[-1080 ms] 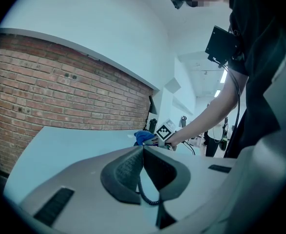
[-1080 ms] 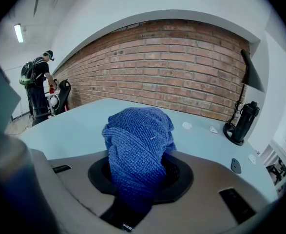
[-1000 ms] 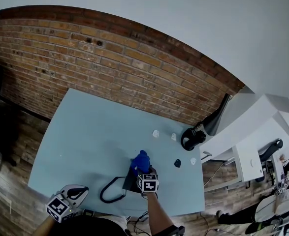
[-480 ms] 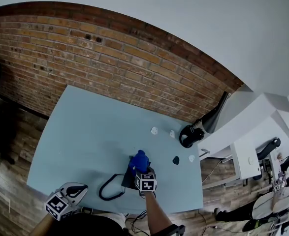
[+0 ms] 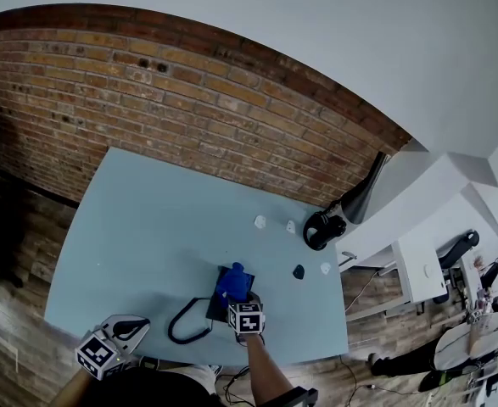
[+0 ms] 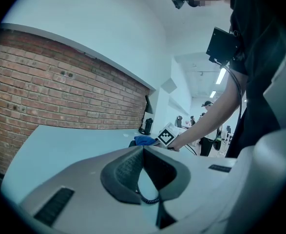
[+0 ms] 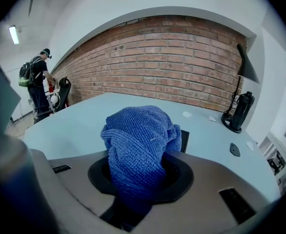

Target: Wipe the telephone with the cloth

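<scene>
The black telephone (image 5: 221,305) lies near the table's front edge, and its coiled cord (image 5: 183,326) loops off to the left. My right gripper (image 5: 238,299) is shut on a bunched blue cloth (image 5: 232,282) that rests on top of the phone. In the right gripper view the cloth (image 7: 140,135) fills the jaws of the right gripper (image 7: 142,177) and hides most of the telephone (image 7: 184,140). My left gripper (image 5: 137,329) hovers at the front left edge, away from the phone. Its fingertips meet with nothing between them, as the left gripper view shows (image 6: 143,149).
A black desk lamp (image 5: 325,227) stands at the back right of the pale blue table (image 5: 147,236). Small white bits (image 5: 260,222) and a small dark object (image 5: 299,271) lie right of the phone. A brick wall (image 5: 189,100) runs behind. People stand off to the far right (image 5: 478,337).
My right gripper has drawn the cloth a little toward me across the phone. The left gripper has stayed where it was.
</scene>
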`<action>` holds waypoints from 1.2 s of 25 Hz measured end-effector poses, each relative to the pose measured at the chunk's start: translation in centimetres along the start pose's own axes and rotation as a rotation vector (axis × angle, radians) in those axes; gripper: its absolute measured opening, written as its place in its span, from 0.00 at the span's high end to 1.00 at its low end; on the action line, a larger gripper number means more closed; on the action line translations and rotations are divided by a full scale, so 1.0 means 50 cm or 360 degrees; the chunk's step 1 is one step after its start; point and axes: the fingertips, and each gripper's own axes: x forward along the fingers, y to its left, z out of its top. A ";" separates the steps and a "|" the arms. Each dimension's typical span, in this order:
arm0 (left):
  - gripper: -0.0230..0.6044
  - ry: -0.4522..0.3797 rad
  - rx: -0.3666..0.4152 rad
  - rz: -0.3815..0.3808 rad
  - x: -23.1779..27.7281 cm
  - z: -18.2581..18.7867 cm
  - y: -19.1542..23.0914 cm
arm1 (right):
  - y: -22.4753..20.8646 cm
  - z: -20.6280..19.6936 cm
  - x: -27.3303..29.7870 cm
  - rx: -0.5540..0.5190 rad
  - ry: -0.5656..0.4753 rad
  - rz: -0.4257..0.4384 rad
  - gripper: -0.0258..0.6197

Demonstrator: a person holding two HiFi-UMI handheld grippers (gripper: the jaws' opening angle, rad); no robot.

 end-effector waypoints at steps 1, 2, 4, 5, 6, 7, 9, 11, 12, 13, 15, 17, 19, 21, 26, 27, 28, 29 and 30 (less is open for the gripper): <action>0.93 -0.0005 0.0008 -0.0004 0.001 0.000 0.000 | 0.002 -0.005 -0.002 0.0000 0.0006 0.0005 0.75; 0.93 -0.0014 0.0021 -0.0008 0.002 0.000 0.000 | 0.003 -0.009 -0.003 0.0000 0.0010 0.0007 0.75; 0.93 -0.0019 0.0037 -0.0018 0.003 -0.001 0.000 | 0.006 -0.015 -0.007 0.0001 0.0021 0.0006 0.75; 0.93 -0.0016 0.0039 -0.0023 0.004 -0.001 0.000 | 0.008 -0.017 -0.008 0.0002 0.0030 0.0005 0.75; 0.93 -0.0014 0.0038 -0.0028 0.004 -0.002 0.000 | 0.010 -0.021 -0.010 0.0003 0.0041 0.0006 0.75; 0.93 -0.0013 0.0035 -0.0031 0.004 -0.002 -0.001 | 0.013 -0.026 -0.013 0.0002 0.0051 0.0009 0.75; 0.93 -0.0013 0.0028 -0.0034 0.003 -0.002 0.000 | 0.021 -0.039 -0.018 -0.0008 0.0066 0.0016 0.75; 0.93 -0.0012 0.0024 -0.0040 0.001 -0.003 0.000 | 0.029 -0.051 -0.023 -0.0015 0.0073 0.0014 0.75; 0.93 -0.0012 0.0022 -0.0045 0.001 -0.004 0.000 | 0.033 -0.056 -0.025 -0.0012 0.0074 0.0011 0.75; 0.93 -0.0012 0.0022 -0.0051 0.002 -0.005 -0.002 | 0.035 -0.062 -0.026 -0.0006 0.0076 0.0007 0.75; 0.93 -0.0007 0.0026 -0.0063 0.005 -0.007 -0.006 | 0.038 -0.069 -0.028 0.0011 0.0080 0.0002 0.75; 0.93 -0.0003 0.0030 -0.0073 0.007 -0.009 -0.010 | 0.042 -0.075 -0.032 0.0024 0.0086 0.0001 0.75; 0.93 -0.0001 0.0027 -0.0079 0.007 -0.010 -0.012 | 0.049 -0.086 -0.038 0.0031 0.0092 0.0002 0.75; 0.93 -0.0001 0.0019 -0.0079 0.005 -0.012 -0.011 | 0.055 -0.096 -0.041 0.0036 0.0095 0.0004 0.75; 0.93 0.0017 0.0014 -0.0087 0.004 -0.018 -0.012 | 0.068 -0.113 -0.049 0.0037 0.0119 0.0027 0.75; 0.93 0.0021 0.0016 -0.0090 0.003 -0.019 -0.014 | 0.070 -0.117 -0.051 0.0038 0.0124 0.0030 0.75; 0.93 0.0023 0.0016 -0.0093 0.003 -0.020 -0.015 | 0.073 -0.121 -0.053 0.0040 0.0128 0.0030 0.75; 0.93 0.0024 0.0015 -0.0095 0.003 -0.020 -0.016 | 0.076 -0.126 -0.055 0.0044 0.0132 0.0029 0.75; 0.93 0.0024 0.0014 -0.0096 0.002 -0.021 -0.017 | 0.079 -0.130 -0.057 0.0050 0.0135 0.0026 0.75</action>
